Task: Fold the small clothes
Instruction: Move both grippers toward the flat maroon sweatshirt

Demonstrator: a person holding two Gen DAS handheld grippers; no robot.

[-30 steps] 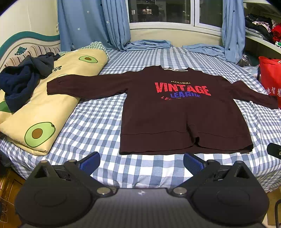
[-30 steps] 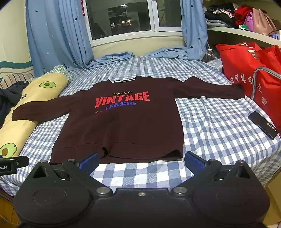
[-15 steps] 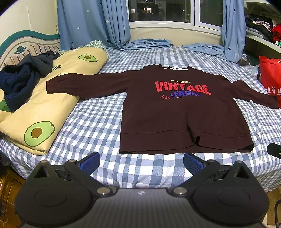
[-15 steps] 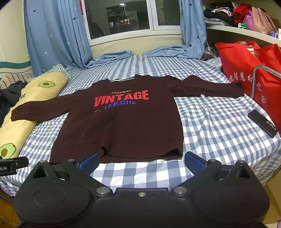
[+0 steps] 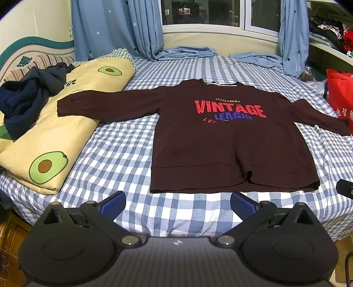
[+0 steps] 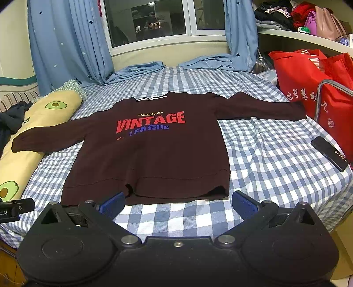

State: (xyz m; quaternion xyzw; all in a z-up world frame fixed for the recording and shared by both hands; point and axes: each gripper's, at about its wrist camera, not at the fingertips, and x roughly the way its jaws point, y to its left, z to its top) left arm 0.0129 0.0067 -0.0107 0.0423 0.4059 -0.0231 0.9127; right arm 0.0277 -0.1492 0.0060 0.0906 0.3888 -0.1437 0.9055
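One maroon sweatshirt (image 5: pixel 229 141) lies flat, sleeves spread, on the checked bed (image 5: pixel 123 154). Just short of its hem, the left gripper (image 5: pixel 177 204) and right gripper (image 6: pixel 177 202) hover spread wide, empty. Beside its left sleeve lies an avocado-print quilt (image 5: pixel 53 141).

Dark window (image 5: pixel 203 12), blue star curtains (image 5: pixel 110 28), checked bed (image 5: pixel 123 150), striped headboard (image 5: pixel 33 64).

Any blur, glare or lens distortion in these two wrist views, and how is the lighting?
Left wrist view: sharp, strong fisheye bending at the edges, dark corners, warm indoor light, sweatshirt print readable. Right wrist view: equally sharp and bent; the night-dark window shows small reflections; no glare on the sweatshirt.
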